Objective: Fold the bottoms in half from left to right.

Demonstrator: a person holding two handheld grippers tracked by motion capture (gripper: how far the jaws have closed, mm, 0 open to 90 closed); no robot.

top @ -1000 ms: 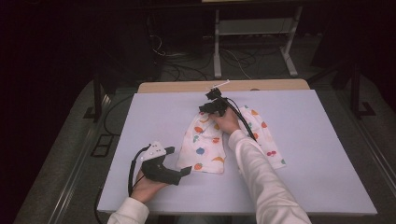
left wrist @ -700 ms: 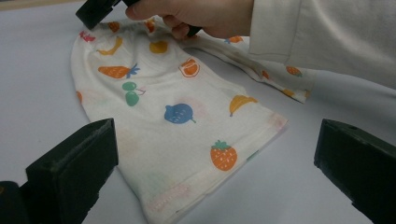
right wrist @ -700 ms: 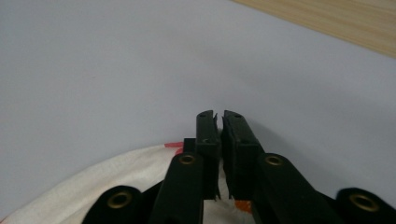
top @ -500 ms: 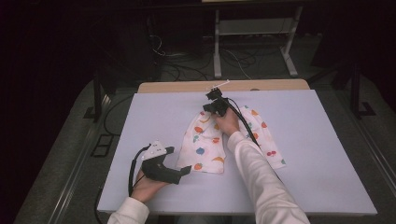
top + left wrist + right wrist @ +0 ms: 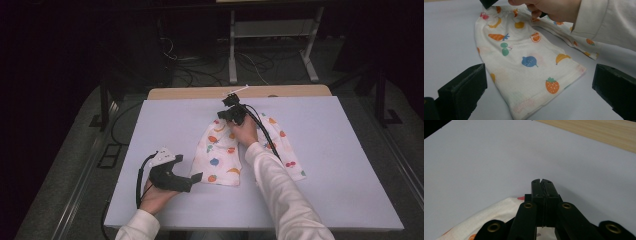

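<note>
Big pale lavender table (image 5: 345, 165), white fruit-print cotton shorts (image 5: 222, 160) lying flat mid-table. Right gripper (image 5: 231, 114) at the shorts' 12 o'clock edge, jaws just clamped together, seemingly pinching the waistband. Left gripper (image 5: 196, 177) at 8 o'clock, jaws spread wide, holding nothing.

My sleeves (image 5: 280, 192) are cream-white, long, cuffed at the wrists. Left gripper (image 5: 196, 177): black body, white-grey plate on top, black cable looping back to my wrist. Right gripper (image 5: 226, 113): black, blocky jaws, brass-coloured rivets at the linkage, black cable trailing along my forearm.
</note>
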